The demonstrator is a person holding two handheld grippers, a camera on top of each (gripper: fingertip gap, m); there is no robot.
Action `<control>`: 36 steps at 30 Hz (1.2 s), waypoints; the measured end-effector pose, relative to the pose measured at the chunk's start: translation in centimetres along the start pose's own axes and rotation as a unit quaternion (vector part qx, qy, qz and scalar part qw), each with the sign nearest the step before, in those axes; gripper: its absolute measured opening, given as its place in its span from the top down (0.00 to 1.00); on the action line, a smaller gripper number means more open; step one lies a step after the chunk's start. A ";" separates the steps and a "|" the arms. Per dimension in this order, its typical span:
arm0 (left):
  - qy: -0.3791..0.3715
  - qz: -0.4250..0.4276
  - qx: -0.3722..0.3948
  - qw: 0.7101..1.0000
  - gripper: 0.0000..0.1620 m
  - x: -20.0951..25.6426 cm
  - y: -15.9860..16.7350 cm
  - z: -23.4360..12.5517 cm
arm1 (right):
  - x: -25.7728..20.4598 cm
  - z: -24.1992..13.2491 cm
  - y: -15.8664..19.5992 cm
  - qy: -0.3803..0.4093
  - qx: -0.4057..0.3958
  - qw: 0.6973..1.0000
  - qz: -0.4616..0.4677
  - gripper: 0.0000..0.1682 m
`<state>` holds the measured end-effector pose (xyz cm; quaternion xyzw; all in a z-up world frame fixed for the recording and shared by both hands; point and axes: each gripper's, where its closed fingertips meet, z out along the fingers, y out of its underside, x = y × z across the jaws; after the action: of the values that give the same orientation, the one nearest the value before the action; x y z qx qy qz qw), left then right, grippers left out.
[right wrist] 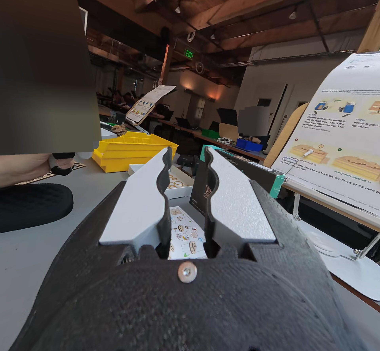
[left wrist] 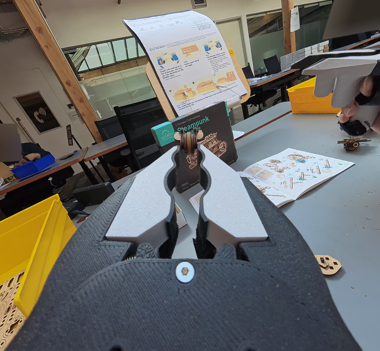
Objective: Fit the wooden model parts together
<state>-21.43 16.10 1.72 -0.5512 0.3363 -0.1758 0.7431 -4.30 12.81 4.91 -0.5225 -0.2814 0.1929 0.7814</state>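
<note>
My left gripper (left wrist: 188, 146) is shut on a small wooden assembly (left wrist: 188, 140) of stacked discs with two side tabs, held at the fingertips above the table. It also shows in the right wrist view (right wrist: 118, 129), far left, at the tip of the left gripper (right wrist: 107, 133). My right gripper (right wrist: 188, 152) is open and empty, raised over the open booklet (right wrist: 185, 234). In the left wrist view the right gripper (left wrist: 337, 70) is at the upper right, held by a hand. A larger wooden subassembly (left wrist: 352, 144) sits on the grey table (left wrist: 308, 228) at the right.
The dark kit box (left wrist: 205, 135) stands behind the booklet (left wrist: 298, 172), with an instruction sheet on a stand (left wrist: 185, 57) behind it. Yellow bins stand left (left wrist: 30, 248) and right (left wrist: 304, 98). A loose flat wooden piece (left wrist: 327, 264) lies near me. A white tray of rings (right wrist: 178, 183) is by the box. Left tips and right tips are each some 20 cm from the loose flat wooden piece (left wrist: 327, 264).
</note>
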 end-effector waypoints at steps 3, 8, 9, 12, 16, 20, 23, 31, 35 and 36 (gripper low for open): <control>0.000 0.000 0.000 1.000 0.92 0.0 0.0 0.0 | 0.8 -0.4 -0.4 0.018 0.009 1.000 -0.011 0.82; 0.002 0.003 0.001 1.000 0.92 0.1 0.0 0.1 | 0.2 -0.4 -0.5 -0.007 0.016 1.000 0.008 0.75; 0.003 0.004 0.003 1.000 0.92 0.2 0.0 0.1 | 0.1 -0.4 -0.5 -0.011 0.018 1.000 0.009 0.75; 0.004 0.007 0.004 1.000 0.92 0.2 -0.1 0.1 | -0.1 -0.4 -0.5 -0.013 0.017 1.000 0.001 0.75; 0.005 0.008 0.004 1.000 0.92 0.3 -0.1 0.1 | 0.1 -0.2 0.0 -0.002 0.005 1.000 -0.001 0.78; 0.004 0.009 0.005 1.000 0.92 0.3 -0.1 0.1 | 0.8 -0.1 0.6 0.011 -0.006 1.000 0.011 0.79; 0.006 0.010 0.004 1.000 0.92 0.4 -0.1 0.1 | 1.3 -0.2 0.7 0.020 -0.006 1.000 0.023 0.80; 0.009 0.011 0.003 1.000 0.92 0.5 0.1 0.2 | 2.2 -0.4 1.1 0.036 -0.012 0.998 0.051 0.83; 0.011 0.011 0.002 1.000 0.92 0.6 0.1 0.2 | 2.1 -0.3 1.3 0.034 -0.017 0.997 0.063 0.83; 0.011 0.011 0.003 1.000 0.92 0.6 0.1 0.2 | 2.1 -0.3 1.3 0.034 -0.018 0.997 0.065 0.83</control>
<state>-20.89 15.92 1.47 -0.5434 0.3500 -0.1740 0.7429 -2.48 14.34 4.09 -0.5597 -0.2239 0.2200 0.7669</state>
